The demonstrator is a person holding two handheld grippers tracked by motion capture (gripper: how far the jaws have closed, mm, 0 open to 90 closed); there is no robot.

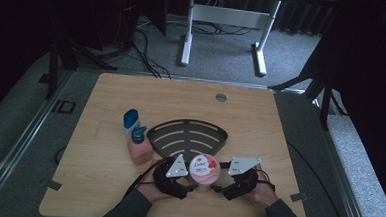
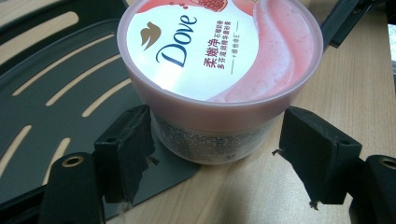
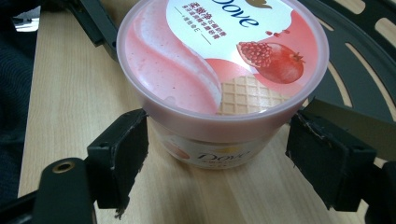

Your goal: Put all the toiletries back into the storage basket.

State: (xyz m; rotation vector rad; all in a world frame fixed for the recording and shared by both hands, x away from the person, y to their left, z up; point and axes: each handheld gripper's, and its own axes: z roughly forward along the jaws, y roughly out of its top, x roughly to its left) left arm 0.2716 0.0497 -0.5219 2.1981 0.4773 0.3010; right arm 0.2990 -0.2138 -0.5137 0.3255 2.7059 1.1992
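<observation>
A pink Dove tub (image 1: 205, 169) with a white and pink lid stands at the near tip of a dark slotted fan-shaped tray (image 1: 187, 133), partly over its corner. My left gripper (image 1: 187, 181) comes at it from the left and my right gripper (image 1: 224, 183) from the right. In the left gripper view the tub (image 2: 219, 70) sits between the open jaws of the left gripper (image 2: 217, 126), the left pad (image 2: 126, 149) nearly touching and the other apart. In the right gripper view the right gripper (image 3: 222, 130) straddles the tub (image 3: 219, 65) with a gap on both sides.
A blue-capped bottle (image 1: 130, 121) and a pink pump bottle (image 1: 140, 147) stand just left of the tray. The wooden table (image 1: 260, 122) has a small round grommet (image 1: 221, 97) near its far edge. Beyond it, white desk legs (image 1: 187, 43) stand on the grey carpet.
</observation>
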